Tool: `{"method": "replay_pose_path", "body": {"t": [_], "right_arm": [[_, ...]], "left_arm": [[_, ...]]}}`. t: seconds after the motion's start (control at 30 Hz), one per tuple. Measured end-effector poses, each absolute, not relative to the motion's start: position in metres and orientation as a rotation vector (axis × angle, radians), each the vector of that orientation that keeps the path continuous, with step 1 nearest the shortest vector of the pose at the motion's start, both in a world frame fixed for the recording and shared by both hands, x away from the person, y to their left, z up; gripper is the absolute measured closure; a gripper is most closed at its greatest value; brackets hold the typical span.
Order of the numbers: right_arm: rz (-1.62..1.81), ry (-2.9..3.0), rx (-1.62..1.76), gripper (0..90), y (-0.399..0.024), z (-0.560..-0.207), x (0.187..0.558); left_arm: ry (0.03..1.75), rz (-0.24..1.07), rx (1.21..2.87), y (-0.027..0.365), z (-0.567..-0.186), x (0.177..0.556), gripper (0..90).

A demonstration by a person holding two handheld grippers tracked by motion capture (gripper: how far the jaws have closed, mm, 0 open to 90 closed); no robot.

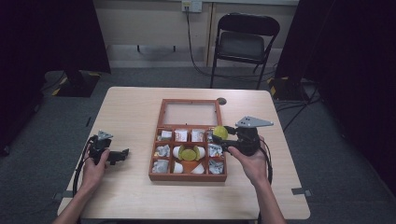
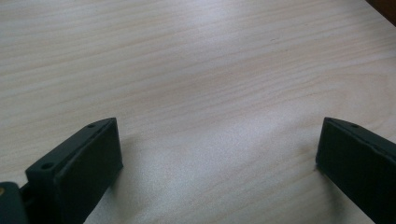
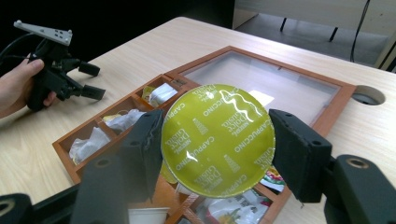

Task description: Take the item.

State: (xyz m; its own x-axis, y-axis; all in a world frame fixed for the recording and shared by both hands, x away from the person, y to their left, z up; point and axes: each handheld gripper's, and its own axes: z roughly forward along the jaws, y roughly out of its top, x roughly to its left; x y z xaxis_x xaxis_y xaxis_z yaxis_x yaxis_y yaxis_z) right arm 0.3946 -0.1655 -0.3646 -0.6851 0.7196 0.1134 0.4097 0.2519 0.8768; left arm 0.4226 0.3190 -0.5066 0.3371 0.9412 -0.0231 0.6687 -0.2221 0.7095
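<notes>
Right gripper [image 3: 217,140] fingers pinch yellow-green capsule [image 3: 217,140], lid reading "NESCAFE Dolce Gusto CAPPUCCINO", above wooden box [image 1: 187,176] at its 3 o'clock edge. Box compartments hold wrapped packets [image 1: 162,150], another capsule [image 1: 188,152] at centre. Left gripper [image 1: 122,154] at box's 9 o'clock, fingers spread over bare bench [image 2: 196,70]. Folding chair [image 1: 244,42] at 12 o'clock.

bare table [image 1: 135,196] left of tray [image 1: 187,178], right claw [image 1: 223,140] over its right compartments

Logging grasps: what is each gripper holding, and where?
Right gripper clamps the round yellow-green foil-lidded coffee capsule at opposite rim edges. Left gripper holds nothing.
</notes>
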Motion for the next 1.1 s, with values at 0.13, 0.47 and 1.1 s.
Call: {"method": "replay_pose_path", "body": {"t": [0.13, 0.47, 1.1], "right_arm": [[1.415, 2.196, 1.054, 38.1, -0.173, -0.362, 0.394], [1.413, 2.143, 1.095, 38.1, -0.193, -0.358, 0.394], [1.343, 2.075, 1.198, 38.1, -0.227, -0.365, 0.399]], "left_arm": [[1.407, 0.559, 1.977, 0.319, -0.507, 0.423, 0.0], [1.406, 0.559, 1.976, 0.319, -0.507, 0.423, 0.0], [1.407, 0.559, 1.977, 0.319, -0.507, 0.423, 0.0]]}}
